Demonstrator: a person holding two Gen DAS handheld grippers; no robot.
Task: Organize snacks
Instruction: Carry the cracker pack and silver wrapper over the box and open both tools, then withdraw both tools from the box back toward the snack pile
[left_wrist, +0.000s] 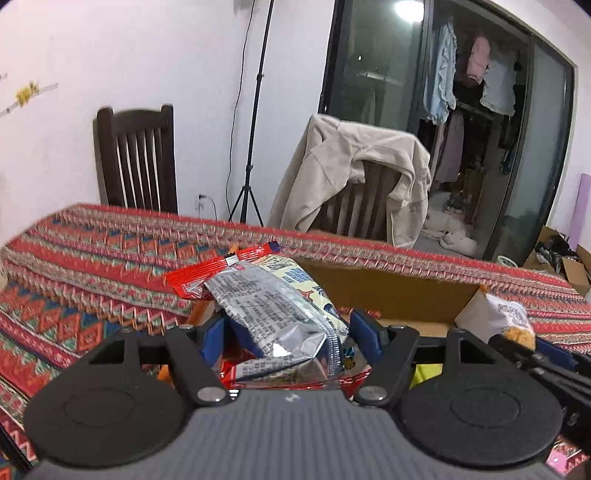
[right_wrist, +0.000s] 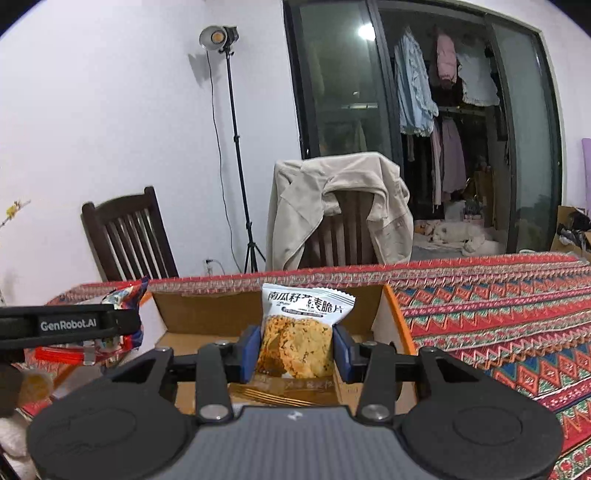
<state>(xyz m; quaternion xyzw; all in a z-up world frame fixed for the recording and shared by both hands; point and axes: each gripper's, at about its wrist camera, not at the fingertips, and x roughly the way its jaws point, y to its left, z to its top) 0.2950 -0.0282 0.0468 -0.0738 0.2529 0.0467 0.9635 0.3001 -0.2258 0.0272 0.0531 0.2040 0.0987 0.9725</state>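
Observation:
My left gripper (left_wrist: 291, 339) is shut on a crumpled red and silver snack bag (left_wrist: 273, 310) and holds it over the near left corner of an open cardboard box (left_wrist: 388, 295). My right gripper (right_wrist: 295, 350) is shut on a small white pack of pumpkin-seed crisps (right_wrist: 299, 332) and holds it upright above the inside of the same box (right_wrist: 207, 314). The left gripper (right_wrist: 66, 325) and its red bag (right_wrist: 125, 295) show at the left edge of the right wrist view. The crisp pack (left_wrist: 511, 321) shows at the right of the left wrist view.
The box stands on a table with a red patterned cloth (right_wrist: 498, 314). A gold-coloured packet (right_wrist: 280, 395) lies in the box below the right gripper. Two dark wooden chairs (right_wrist: 125, 240), one draped with a beige jacket (right_wrist: 332, 206), stand behind the table, beside a light stand (right_wrist: 236, 147).

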